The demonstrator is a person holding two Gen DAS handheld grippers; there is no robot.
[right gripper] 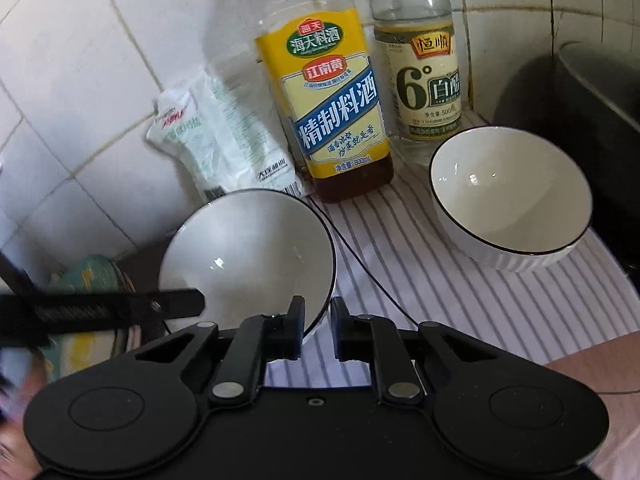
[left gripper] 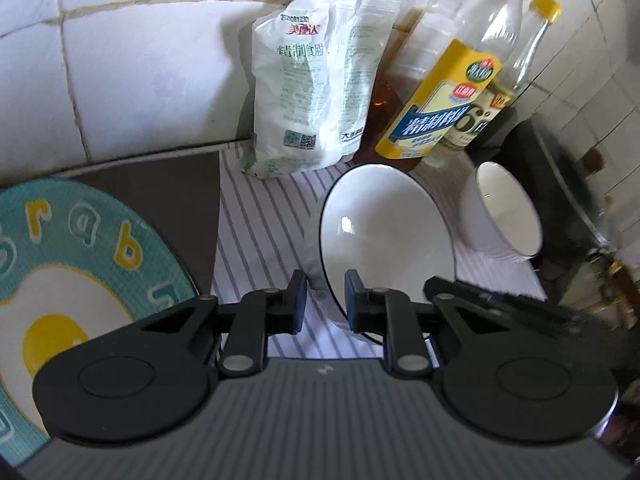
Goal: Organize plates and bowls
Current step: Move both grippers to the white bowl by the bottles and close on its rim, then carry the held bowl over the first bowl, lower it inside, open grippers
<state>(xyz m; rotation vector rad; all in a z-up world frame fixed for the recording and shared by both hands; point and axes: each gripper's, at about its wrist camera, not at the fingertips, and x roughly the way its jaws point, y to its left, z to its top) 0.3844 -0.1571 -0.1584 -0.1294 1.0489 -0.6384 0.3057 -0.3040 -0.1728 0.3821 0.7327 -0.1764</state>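
Observation:
A white bowl with a dark rim (left gripper: 384, 240) (right gripper: 248, 256) sits tilted over the striped cloth (left gripper: 264, 232). My left gripper (left gripper: 326, 304) is shut on its near rim, one pad inside and one outside. My right gripper (right gripper: 318, 326) is shut on the same bowl's rim at its other side; one of its black fingers (left gripper: 452, 290) shows blurred at the bowl's right. A left gripper finger (right gripper: 120, 308) crosses the bowl's left edge. A second white bowl (left gripper: 508, 216) (right gripper: 508, 196) leans on the cloth to the right. A teal plate with a fried-egg picture (left gripper: 100, 232) (right gripper: 92, 276) lies at the left.
Against the tiled wall behind the bowls stand a white salt bag (left gripper: 316, 92), a yellow-labelled cooking wine bottle (right gripper: 332, 112) and a clear vinegar bottle (right gripper: 424, 80). A dark pot (right gripper: 600, 100) closes off the right side. A thin black wire (right gripper: 360, 260) runs across the cloth.

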